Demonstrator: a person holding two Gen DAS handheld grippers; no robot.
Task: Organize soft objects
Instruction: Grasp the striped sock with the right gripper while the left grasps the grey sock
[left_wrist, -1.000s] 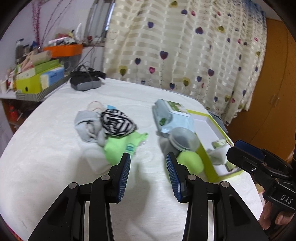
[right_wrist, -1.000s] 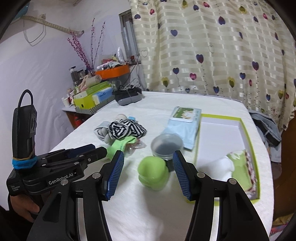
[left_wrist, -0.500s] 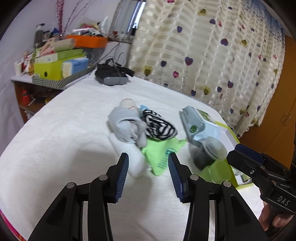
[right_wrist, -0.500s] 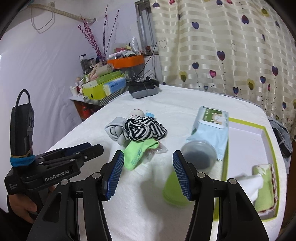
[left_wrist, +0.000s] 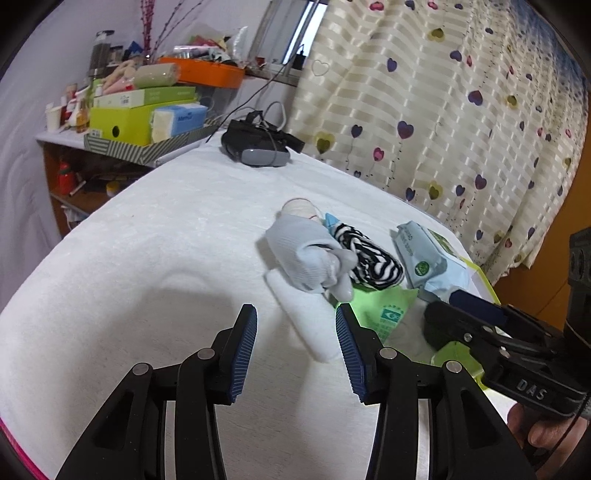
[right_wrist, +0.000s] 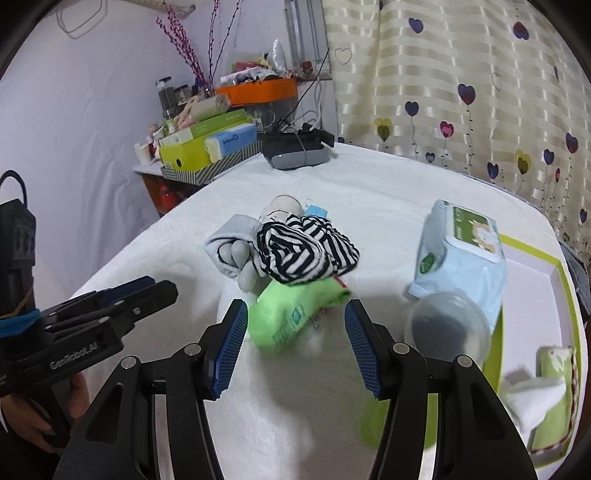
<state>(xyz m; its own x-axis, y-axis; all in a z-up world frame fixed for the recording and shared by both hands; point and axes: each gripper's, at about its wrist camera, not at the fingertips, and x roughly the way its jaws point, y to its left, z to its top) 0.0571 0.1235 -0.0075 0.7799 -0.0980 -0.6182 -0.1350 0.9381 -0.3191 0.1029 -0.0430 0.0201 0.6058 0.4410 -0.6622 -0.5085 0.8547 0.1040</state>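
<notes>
Left wrist view: left gripper spread wide, holding nothing, above the white bedcover; rolled white cloth just ahead, long axis slanting away leftward.

Right wrist view: right gripper likewise agape and empty, framing the green sock (nearer this hand), striped sock beyond.

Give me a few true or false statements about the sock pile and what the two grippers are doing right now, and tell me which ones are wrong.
1. The right gripper is open, with the green sock lying just ahead between its fingers. True.
2. The left gripper is shut on the grey sock. False: it is open and holds nothing.
3. The striped sock lies on top of the pile. True.
4. The wet wipes pack sits left of the pile in the right wrist view. False: it sits to the right.
</notes>
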